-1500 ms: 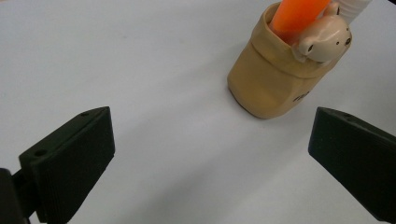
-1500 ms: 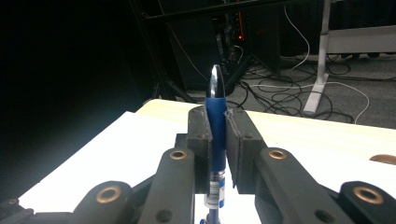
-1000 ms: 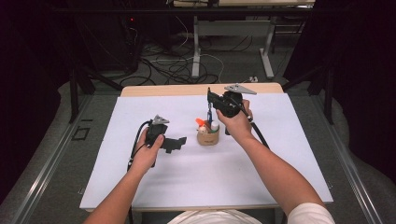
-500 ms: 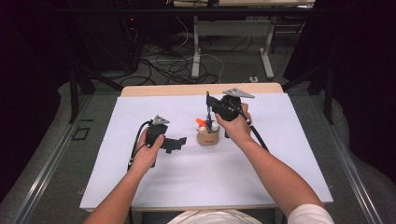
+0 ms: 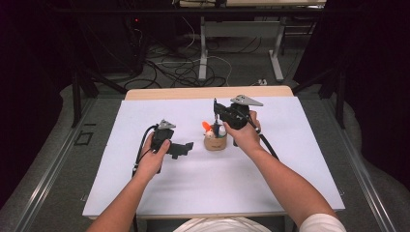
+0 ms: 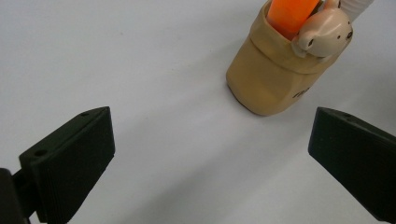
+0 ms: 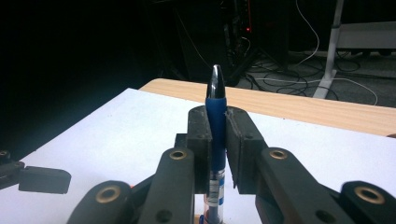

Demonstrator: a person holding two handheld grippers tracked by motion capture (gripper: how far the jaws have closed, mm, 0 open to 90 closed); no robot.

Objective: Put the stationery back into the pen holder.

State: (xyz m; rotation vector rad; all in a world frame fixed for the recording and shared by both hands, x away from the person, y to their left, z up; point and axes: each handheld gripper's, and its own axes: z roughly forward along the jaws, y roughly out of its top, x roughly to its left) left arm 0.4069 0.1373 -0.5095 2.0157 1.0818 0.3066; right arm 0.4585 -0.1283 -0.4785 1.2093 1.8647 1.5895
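Pen (image 7: pixel 215 109), blue-barrelled with a dark glossy tip, stands upright between the jaws of our right gripper (image 7: pixel 215 154), which are clamped tight on its barrel just above a tan holder (image 5: pixel 215 141) near the middle of the white table (image 5: pixel 290 183). From the high view, our right gripper (image 5: pixel 218 112) hovers directly over that holder, with the pen (image 5: pixel 215 107) rising as a thin dark line at its front. Our left gripper (image 5: pixel 186 148) rests low on the table just to the left of the holder, apart from it, its jaws spread wide with nothing between them. Along those open jaws we see the holder (image 6: pixel 273 77) close ahead, an orange marker (image 6: pixel 290 14) and a small cream bear figure (image 6: pixel 324 37) poking from its mouth. Beyond the table's wooden far edge (image 5: pixel 208 92), cables (image 5: pixel 183 67) lie across the dark floor.
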